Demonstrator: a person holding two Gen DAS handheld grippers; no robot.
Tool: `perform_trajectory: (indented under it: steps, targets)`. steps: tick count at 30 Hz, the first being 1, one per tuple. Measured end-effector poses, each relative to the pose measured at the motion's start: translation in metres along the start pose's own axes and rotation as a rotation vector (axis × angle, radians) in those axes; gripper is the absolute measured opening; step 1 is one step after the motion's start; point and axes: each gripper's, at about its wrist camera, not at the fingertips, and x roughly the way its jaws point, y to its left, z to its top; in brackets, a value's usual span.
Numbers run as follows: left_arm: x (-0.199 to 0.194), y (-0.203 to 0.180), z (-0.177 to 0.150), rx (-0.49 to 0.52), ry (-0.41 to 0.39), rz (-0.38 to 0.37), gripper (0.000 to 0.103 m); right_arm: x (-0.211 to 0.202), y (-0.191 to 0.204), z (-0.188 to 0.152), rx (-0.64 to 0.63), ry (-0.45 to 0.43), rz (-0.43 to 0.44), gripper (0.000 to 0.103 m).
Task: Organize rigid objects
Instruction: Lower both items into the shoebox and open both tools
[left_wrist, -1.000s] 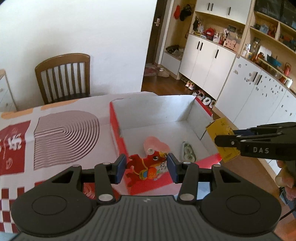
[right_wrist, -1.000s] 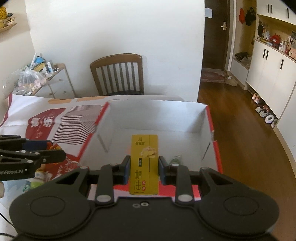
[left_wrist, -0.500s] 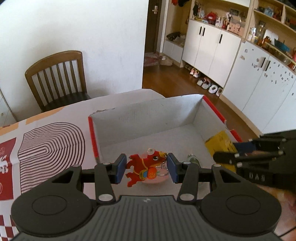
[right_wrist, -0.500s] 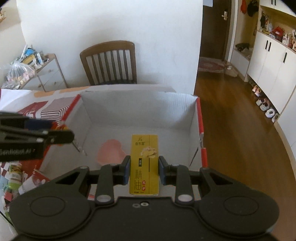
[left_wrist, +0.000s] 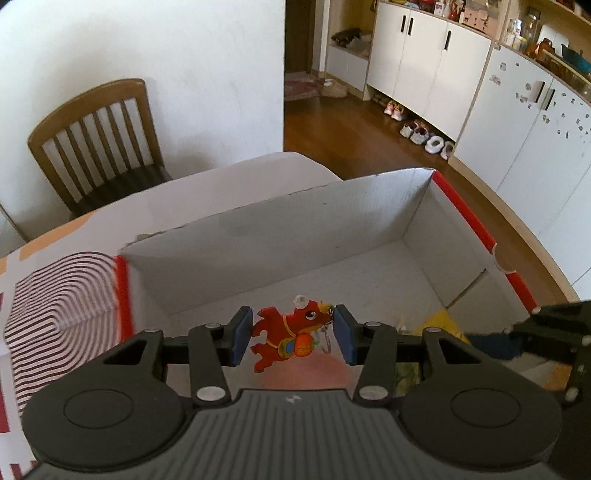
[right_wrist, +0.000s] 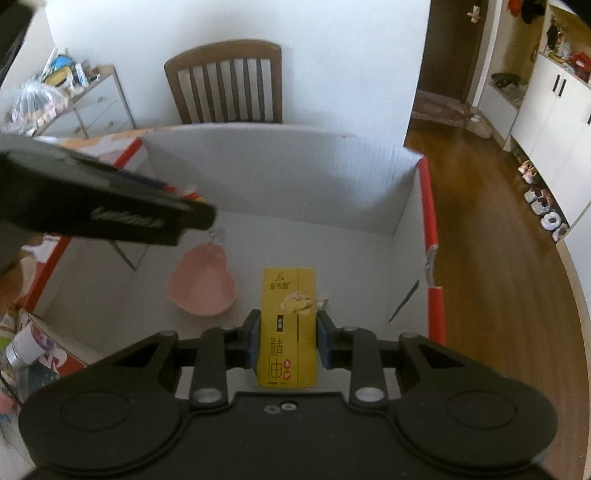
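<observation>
My left gripper (left_wrist: 293, 335) is shut on a red dragon keychain toy (left_wrist: 288, 334), held over the inside of a white cardboard box (left_wrist: 280, 229) with red rims. In the right wrist view my right gripper (right_wrist: 288, 339) is shut on a yellow carton (right_wrist: 289, 325) with black Chinese print, also above the box floor (right_wrist: 332, 258). A pink heart-shaped dish (right_wrist: 202, 286) lies on the box floor to the left of the carton. The left gripper's dark body (right_wrist: 99, 206) crosses the upper left of the right wrist view, and the right gripper (left_wrist: 546, 332) shows at the right edge of the left wrist view.
A wooden chair (left_wrist: 99, 140) stands behind the table by the white wall. A red-and-white patterned tablecloth (left_wrist: 55, 295) lies left of the box. White cabinets (left_wrist: 517, 122) and shoes (left_wrist: 424, 133) line the wooden floor at right. A bottle (right_wrist: 22, 350) and clutter sit at the lower left.
Both grippers have moved forward and down over the box, keeping hold of the toy and the carton. The box floor and pink dish now lie closer beneath them.
</observation>
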Motion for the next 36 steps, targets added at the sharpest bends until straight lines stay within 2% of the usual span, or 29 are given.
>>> perform_trajectory:
  steps: [11, 18, 23, 30, 32, 34, 36]
  targets:
    - [0.042, -0.015, 0.01, 0.032, 0.068, -0.026, 0.047, 0.015, 0.007, 0.001, -0.043, 0.068, 0.008, 0.029]
    - [0.055, -0.013, 0.012, 0.034, 0.103, -0.028, 0.047, 0.024, 0.007, 0.004, -0.042, 0.11, 0.015, 0.03]
    - [0.065, -0.013, 0.015, 0.033, 0.119, -0.014, 0.047, 0.023, 0.006, 0.008, -0.028, 0.105, 0.015, 0.03]
    - [0.069, -0.016, 0.016, 0.028, 0.127, -0.007, 0.048, 0.018, -0.002, 0.009, 0.002, 0.09, 0.028, 0.038]
    - [0.067, -0.016, 0.016, 0.016, 0.131, -0.007, 0.051, 0.014, -0.002, 0.005, 0.009, 0.087, 0.026, 0.041]
    - [0.063, -0.015, 0.016, 0.0, 0.125, -0.012, 0.062, 0.014, -0.004, 0.004, 0.018, 0.086, 0.032, 0.043]
    - [0.06, -0.013, 0.017, -0.009, 0.115, -0.015, 0.063, 0.014, -0.005, 0.004, 0.025, 0.085, 0.032, 0.045]
